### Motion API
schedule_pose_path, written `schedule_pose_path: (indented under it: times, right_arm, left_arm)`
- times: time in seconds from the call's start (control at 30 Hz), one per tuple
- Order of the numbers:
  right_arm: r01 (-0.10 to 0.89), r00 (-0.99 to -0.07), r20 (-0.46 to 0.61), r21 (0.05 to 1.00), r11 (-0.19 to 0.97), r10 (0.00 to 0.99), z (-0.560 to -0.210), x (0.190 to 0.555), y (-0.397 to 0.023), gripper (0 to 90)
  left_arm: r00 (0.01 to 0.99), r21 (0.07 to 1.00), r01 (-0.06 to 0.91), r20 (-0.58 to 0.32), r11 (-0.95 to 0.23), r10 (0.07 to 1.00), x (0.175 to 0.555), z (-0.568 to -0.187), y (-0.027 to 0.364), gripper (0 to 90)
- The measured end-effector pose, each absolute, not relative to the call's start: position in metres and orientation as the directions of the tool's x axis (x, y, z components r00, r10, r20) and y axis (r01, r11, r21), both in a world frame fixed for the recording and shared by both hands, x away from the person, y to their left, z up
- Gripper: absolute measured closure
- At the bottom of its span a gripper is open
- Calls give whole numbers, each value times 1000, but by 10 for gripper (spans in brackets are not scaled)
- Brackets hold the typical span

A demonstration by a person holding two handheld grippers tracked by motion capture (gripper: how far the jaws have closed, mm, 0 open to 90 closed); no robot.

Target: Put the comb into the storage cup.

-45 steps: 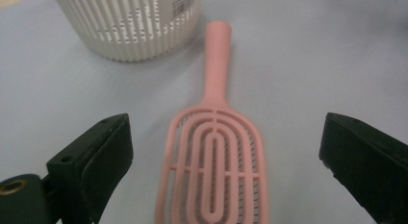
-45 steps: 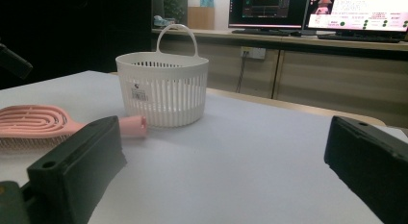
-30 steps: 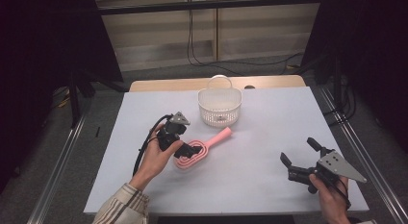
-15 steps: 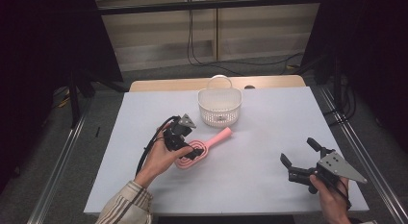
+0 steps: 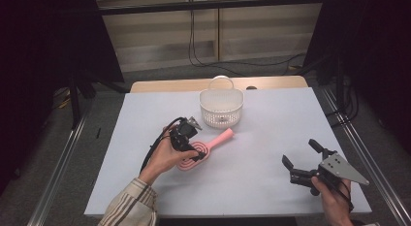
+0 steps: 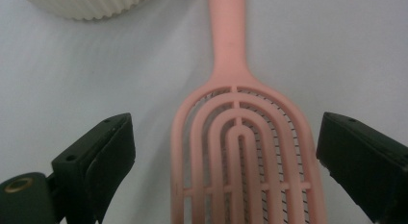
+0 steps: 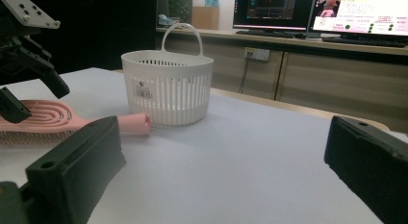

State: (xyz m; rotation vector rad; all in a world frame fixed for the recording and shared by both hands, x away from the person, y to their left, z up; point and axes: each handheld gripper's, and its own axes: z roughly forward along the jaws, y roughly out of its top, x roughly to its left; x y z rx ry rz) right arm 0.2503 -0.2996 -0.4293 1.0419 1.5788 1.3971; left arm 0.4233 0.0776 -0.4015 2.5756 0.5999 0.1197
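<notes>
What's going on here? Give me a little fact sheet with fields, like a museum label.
Work in hand: picking up the pink hairbrush
Left gripper: open, jaws on either side of the brush head, not closed on it
Right gripper: open, holding nothing, near the table's right front corner
Hairbrush: lies flat, handle pointing toward the basket
White basket: upright at the back of the table, handle up; nothing seen inside
Table: pale, plain top

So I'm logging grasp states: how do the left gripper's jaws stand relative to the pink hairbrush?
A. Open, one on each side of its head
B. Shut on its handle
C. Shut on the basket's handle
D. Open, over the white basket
A: in the left gripper view the left gripper has its jaws apart, flanking the head of the pink hairbrush without touching it.
</notes>
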Motion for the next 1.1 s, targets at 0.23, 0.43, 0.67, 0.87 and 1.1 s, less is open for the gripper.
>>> schedule_pose_path:
  times: [0.23,0.43,0.67,0.87,1.1]
  right_arm:
    - [83,-369,-33,994,68,929,-429,250,-300,0]
    - [86,-369,-33,994,70,929,-430,251,-300,0]
    - [86,-371,-30,994,67,928,-430,250,-300,0]
    - [87,-375,-39,993,77,926,-430,251,-300,0]
    - [86,-375,-41,993,79,926,-430,251,-300,0]
  left_arm:
    - [892,464,409,-23,-786,451,424,-406,74,59]
    - [896,455,400,-13,-796,443,421,-406,71,59]
    - [905,435,383,1,-815,426,417,-409,64,58]
    - [902,408,394,-1,-823,432,419,-417,61,60]
    - [905,383,402,-30,-832,424,421,-422,59,89]
